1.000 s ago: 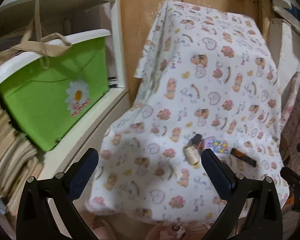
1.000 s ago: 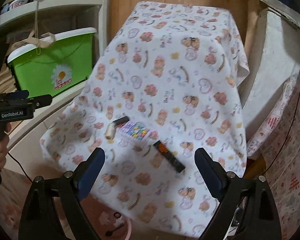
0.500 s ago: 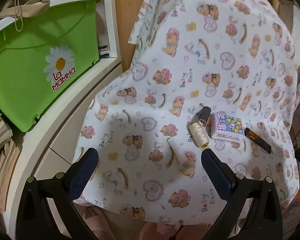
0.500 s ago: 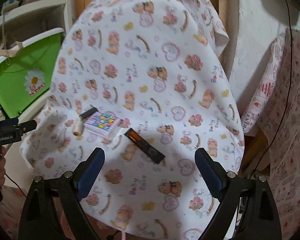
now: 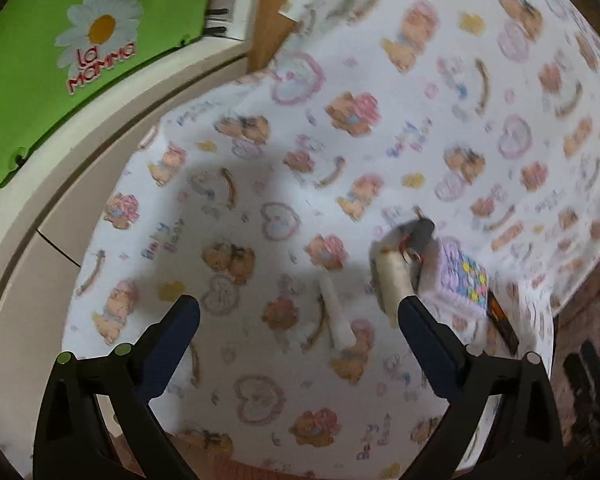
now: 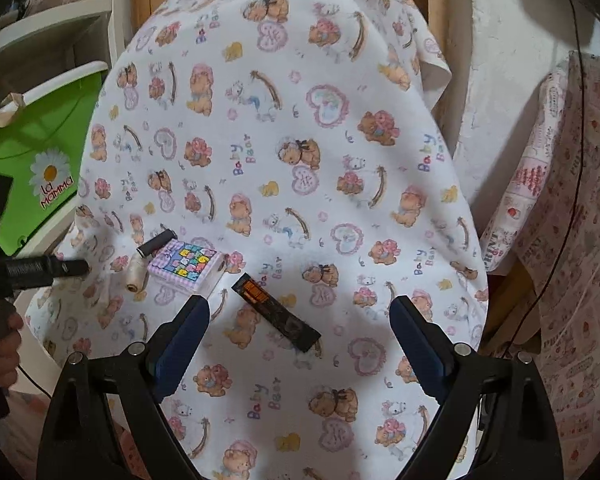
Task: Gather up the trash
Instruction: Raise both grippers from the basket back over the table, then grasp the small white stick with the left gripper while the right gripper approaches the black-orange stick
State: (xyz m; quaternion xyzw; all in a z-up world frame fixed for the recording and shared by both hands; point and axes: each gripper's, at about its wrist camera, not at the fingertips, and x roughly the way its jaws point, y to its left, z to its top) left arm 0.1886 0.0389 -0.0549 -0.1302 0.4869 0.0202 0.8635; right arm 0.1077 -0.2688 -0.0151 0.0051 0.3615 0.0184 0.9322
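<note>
left gripper [image 5: 300, 316]: wide, holds nothing | right gripper [image 6: 300, 316]: wide, over black wrapper [image 6: 276, 312] | cloth [image 6: 300, 140]: spools, small box

left tongs [image 5: 299, 312] — agape, empty | right tongs [image 6: 299, 312] — agape, empty

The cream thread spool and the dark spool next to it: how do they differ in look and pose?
The cream thread spool is pale and wound with light thread; the dark spool is nearly black. The cream one lies nearer the camera, one end facing it; the dark one lies farther up, slanted toward the small patterned box. Both lie on their sides on the bear-print cloth, close together.
</note>
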